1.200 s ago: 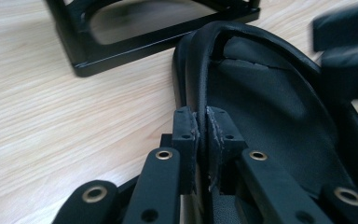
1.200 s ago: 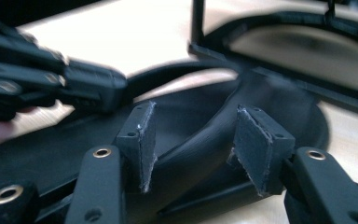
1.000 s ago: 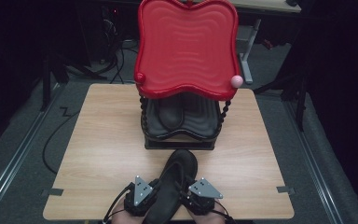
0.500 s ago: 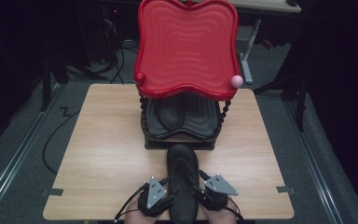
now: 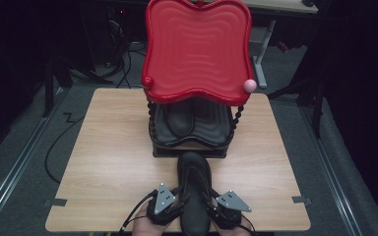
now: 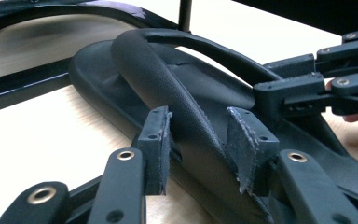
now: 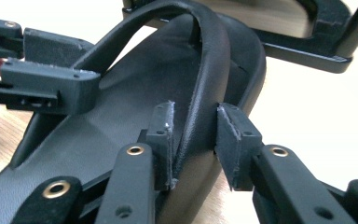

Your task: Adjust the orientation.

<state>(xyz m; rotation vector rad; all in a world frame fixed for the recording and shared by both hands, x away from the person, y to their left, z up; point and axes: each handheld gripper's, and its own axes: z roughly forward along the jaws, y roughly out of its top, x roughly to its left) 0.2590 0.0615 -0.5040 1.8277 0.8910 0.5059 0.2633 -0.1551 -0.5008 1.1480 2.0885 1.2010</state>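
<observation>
On pale wooden table (image 5: 103,162), black sandal (image 5: 194,191), dark carpeted room

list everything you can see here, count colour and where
flip-flop: 1, black, near table edge, toe toward the rack, between both tools
second flip-flop: 1, black, on the rack's lower shelf
rack: 1, black base and beaded posts, table centre
tray: 1, red, wavy, on top of the rack
knob: 1, pink, tray's right corner
table: 1, light wood
left tool: 1, black, jaws around the flip-flop's left strap
right tool: 1, black, jaws around its right strap
hands: 2, bottom edge
</observation>
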